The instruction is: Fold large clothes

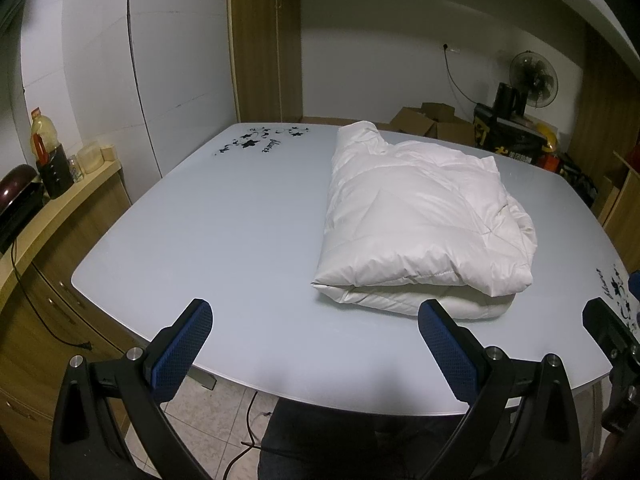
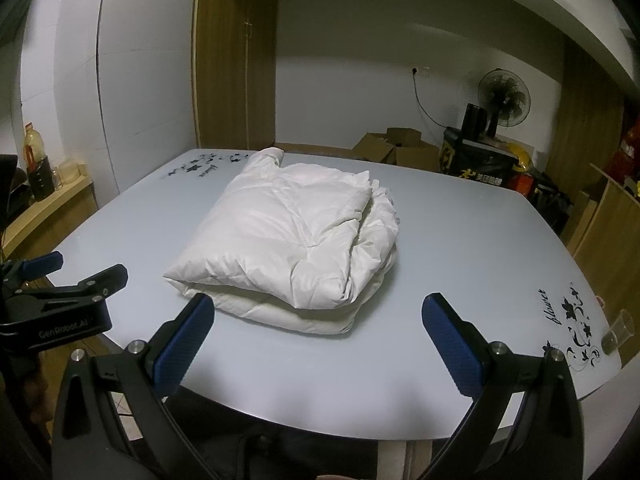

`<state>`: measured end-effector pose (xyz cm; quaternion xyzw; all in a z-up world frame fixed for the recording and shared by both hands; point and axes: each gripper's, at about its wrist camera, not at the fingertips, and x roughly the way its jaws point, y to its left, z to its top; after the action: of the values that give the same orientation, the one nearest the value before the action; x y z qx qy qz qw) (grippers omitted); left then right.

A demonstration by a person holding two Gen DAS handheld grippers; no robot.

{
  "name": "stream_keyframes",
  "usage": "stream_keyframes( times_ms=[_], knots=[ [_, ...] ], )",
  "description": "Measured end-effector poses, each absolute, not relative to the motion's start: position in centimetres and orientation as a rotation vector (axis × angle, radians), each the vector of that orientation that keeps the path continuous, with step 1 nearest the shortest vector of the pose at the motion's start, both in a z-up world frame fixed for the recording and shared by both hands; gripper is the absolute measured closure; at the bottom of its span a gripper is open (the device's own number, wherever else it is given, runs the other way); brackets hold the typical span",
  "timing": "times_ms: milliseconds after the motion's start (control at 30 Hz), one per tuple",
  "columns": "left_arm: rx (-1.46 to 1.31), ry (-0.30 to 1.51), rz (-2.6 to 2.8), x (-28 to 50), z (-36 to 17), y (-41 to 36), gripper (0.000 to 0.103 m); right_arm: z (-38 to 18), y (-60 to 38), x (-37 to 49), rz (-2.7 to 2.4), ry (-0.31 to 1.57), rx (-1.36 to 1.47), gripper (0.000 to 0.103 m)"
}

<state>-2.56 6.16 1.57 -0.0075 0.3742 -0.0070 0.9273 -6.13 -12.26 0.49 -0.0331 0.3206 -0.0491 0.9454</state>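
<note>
Centrally folded jacket (image 2: 296,240), table (image 2: 460,240) margins bare

1. The table (image 1: 208,240) lies bare across its whole left half; a gripper passes freely there.
2. The folded white jacket (image 1: 420,216) bulks over the right-centre; bare strips ring it.
3. A plastic cup (image 2: 618,330) stands at the near-right corner.

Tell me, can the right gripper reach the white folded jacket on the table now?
Probably yes. The right gripper is open and empty, the white folded jacket lies just ahead of its fingers, and only bare table is between.
</note>
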Motion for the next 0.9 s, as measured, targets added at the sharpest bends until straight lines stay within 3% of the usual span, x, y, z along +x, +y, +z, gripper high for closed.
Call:
stream_keyframes(
  times_ms=[900],
  knots=[
    [-0.044, 0.794, -0.043, -2.46, 1.12, 5.99, 0.000, 0.30, -11.56, -6.05, -0.094, 0.661, -0.066, 0.000]
  ],
)
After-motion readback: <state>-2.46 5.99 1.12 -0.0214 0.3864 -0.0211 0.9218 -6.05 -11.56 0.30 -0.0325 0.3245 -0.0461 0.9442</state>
